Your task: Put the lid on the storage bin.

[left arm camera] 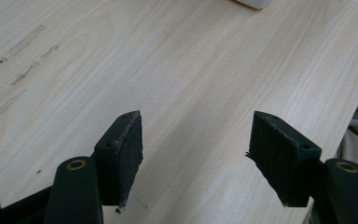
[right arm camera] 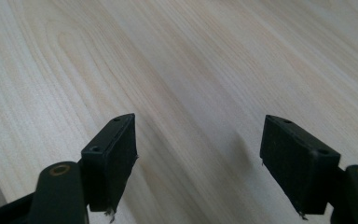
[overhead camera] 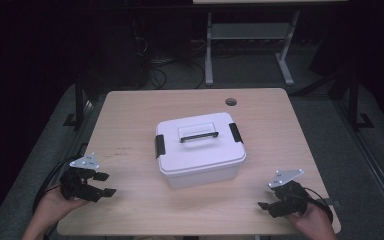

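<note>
In the middle of the wooden table (overhead camera: 130, 130), the white plastic storage box (overhead camera: 200, 150) is sitting with its lid clipped on. We are holding our left gripper (overhead camera: 107, 184) and right gripper (overhead camera: 264, 196) wide open and empty near its sides. It is looking stiff, smooth and light, so we are thinking of its dark handle (overhead camera: 199, 136).

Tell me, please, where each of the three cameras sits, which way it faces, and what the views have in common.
High view: sits above the person's side, looks forward and down on the table and the white box; both forearms, left gripper and right gripper show.
Left gripper view: rides on the left gripper, looks along its open jaws over the wood; a box corner shows at the top.
Right gripper view: rides on the right gripper, looks down at bare wood between open jaws.
Shared: all show the same tabletop.
</note>
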`<control>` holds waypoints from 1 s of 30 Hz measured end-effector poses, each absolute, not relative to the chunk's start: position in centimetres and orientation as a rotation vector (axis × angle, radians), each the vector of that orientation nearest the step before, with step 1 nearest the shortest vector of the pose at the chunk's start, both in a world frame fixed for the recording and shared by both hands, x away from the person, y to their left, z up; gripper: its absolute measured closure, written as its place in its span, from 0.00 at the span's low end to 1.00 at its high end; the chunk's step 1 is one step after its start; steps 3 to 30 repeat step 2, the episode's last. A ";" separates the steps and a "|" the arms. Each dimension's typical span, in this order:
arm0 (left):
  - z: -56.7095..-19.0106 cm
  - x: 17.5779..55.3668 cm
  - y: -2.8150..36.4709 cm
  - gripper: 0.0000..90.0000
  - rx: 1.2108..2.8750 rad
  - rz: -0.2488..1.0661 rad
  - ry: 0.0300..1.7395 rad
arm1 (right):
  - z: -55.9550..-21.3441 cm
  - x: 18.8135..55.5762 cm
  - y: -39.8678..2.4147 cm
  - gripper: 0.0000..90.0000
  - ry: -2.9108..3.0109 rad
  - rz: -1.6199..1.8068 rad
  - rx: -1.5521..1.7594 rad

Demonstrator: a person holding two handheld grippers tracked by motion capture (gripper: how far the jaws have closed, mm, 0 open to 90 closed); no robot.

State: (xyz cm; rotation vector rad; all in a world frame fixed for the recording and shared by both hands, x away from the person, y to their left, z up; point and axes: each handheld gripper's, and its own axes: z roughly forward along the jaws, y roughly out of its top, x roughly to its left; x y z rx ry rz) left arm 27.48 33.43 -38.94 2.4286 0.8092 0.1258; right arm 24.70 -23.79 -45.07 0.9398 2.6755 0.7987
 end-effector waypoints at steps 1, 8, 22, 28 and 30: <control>-39.0 27.5 33.4 0.38 2.427 0.129 0.812 | -45.1 24.7 -23.8 0.29 2.676 0.799 0.938; -39.0 27.5 33.4 0.38 2.431 0.126 0.811 | -45.1 24.7 -23.8 0.29 2.675 0.800 0.939; -39.0 27.5 33.4 0.38 2.431 0.126 0.811 | -45.1 24.7 -23.8 0.29 2.675 0.800 0.939; -39.0 27.5 33.4 0.38 2.431 0.126 0.811 | -45.1 24.7 -23.8 0.29 2.675 0.800 0.939; -39.0 27.5 33.4 0.38 2.431 0.126 0.811 | -45.1 24.7 -23.8 0.29 2.675 0.800 0.939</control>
